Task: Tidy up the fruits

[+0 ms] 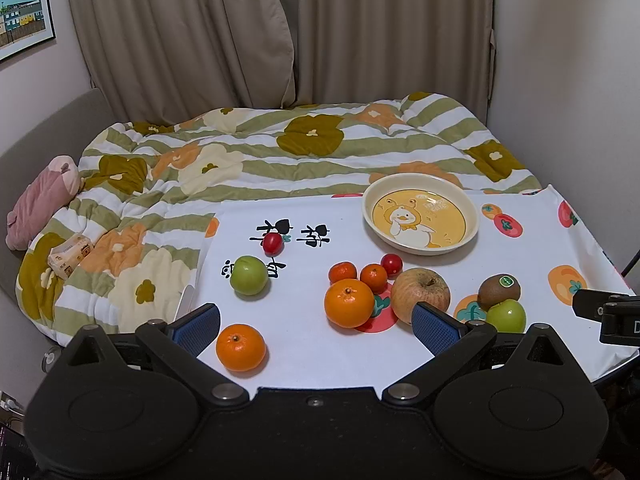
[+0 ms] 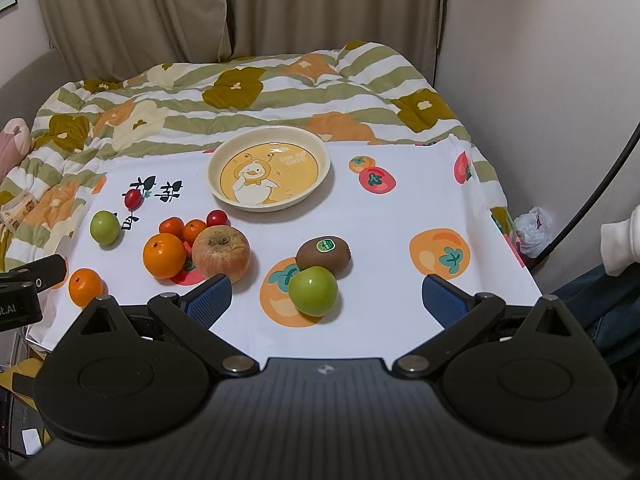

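Ten loose fruits, by my count, and none yet in the duck plate, so I judge the job barely begun.

From the left wrist view, my left gripper has its blue pads spread wide and holds nothing. Taking the plate as landmark: the apple lies just in front of it, touching or nearly touching the large orange on its left. Two small mandarins and a cherry tomato crowd between that pair and the plate. Well to the plate's left sit a green plum and a second tomato; a lone orange lies nearest me. I would take that lone orange first: it stands free, so the fingers can straddle it without nudging neighbours.

From the right wrist view, my right gripper is likewise spread and empty. In front of the plate, slightly right, the kiwi touches a green apple. I would close across the green apple's sides, away from the kiwi, squeezing gently since round fruit rolls, then lower it onto the plate rather than drop it.
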Tool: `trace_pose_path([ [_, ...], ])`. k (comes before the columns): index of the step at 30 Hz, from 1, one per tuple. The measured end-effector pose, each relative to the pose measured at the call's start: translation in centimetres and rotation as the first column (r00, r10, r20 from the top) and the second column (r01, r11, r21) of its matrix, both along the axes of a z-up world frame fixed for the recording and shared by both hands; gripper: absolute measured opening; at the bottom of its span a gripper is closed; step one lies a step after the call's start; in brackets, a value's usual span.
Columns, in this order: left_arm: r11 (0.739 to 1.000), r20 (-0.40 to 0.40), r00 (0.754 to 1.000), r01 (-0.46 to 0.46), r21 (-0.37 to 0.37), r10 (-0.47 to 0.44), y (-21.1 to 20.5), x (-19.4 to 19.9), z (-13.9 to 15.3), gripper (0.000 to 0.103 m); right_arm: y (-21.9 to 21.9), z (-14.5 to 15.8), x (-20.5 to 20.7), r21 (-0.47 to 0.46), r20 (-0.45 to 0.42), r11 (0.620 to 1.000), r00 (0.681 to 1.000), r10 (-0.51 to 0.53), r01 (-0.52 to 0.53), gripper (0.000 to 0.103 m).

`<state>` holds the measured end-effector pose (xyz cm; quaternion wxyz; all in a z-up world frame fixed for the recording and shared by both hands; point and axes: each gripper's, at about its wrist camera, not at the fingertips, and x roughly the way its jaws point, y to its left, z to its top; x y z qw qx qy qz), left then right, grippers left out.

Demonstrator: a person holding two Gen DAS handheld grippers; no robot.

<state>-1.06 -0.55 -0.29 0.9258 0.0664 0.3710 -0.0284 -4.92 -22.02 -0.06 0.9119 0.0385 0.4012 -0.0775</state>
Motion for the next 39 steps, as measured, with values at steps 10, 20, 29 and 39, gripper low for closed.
trace_pose_path([
  [10, 1.0, -0.001, 1.0, 0.0, 0.0, 0.0, 0.03, -0.01, -0.01, 0.103, 0.02, 0.02, 0.06, 0.002, 0.0, 1.0, 1.0, 0.0, 0.0, 0.103],
  [20, 1.0, 0.0, 1.0, 0.001, -0.001, -0.001, 0.1, 0.01, 0.02, 0.103, 0.08, 0.02, 0.08, 0.007, 0.001, 1.0, 1.0, 0.0, 0.0, 0.103],
  [29, 1.0, 0.002, 1.0, -0.002, -0.001, 0.002, 0.25, -0.23, 0.03, 0.103, 0.1, 0.04, 0.09, 0.007, 0.002, 1.0, 1.0, 0.0, 0.0, 0.103],
  [39, 1.0, 0.002, 1.0, -0.006, 0.006, 0.006, 0.43, -0.21, 0.45, 0.103, 0.14, 0.16, 0.18, 0.015, 0.0, 1.0, 1.0, 0.012, -0.012, 0.103],
])
